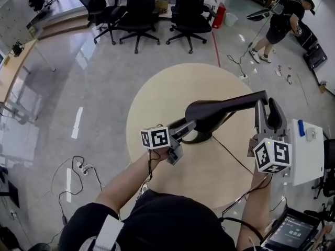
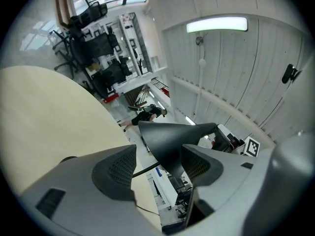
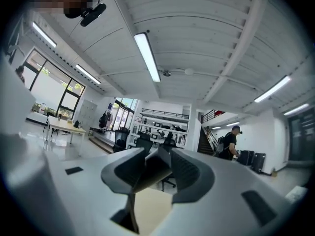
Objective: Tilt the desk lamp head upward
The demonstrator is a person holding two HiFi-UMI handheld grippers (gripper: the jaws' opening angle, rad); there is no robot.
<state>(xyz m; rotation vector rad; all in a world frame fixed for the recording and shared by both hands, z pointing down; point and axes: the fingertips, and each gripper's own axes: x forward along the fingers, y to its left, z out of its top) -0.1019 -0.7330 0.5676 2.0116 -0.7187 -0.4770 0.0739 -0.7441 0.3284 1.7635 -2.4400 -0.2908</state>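
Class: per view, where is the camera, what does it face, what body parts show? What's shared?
Head view: on head, facing down at desk lamp on table; forearms, left claw, right claw.
Left gripper view: on left claw, facing lamp, ceiling; own jaws.
Right gripper view: on right claw, facing ceiling; own jaws.
Shared: the lamp.

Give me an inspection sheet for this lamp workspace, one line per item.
Surface: round beige table, holding only the lamp.
Job's things: black desk lamp, with its lamp head over the base and its lamp arm reaching to the right.
Clutter: nothing seen on the table.
Grippers: left gripper open, lamp head between its jaws; right gripper shut on the lamp arm.
Cables: lamp cord trails across the table; power strip with loose leads on the floor at left.
Surroundings: office chairs, a standing person, a white unit at right.
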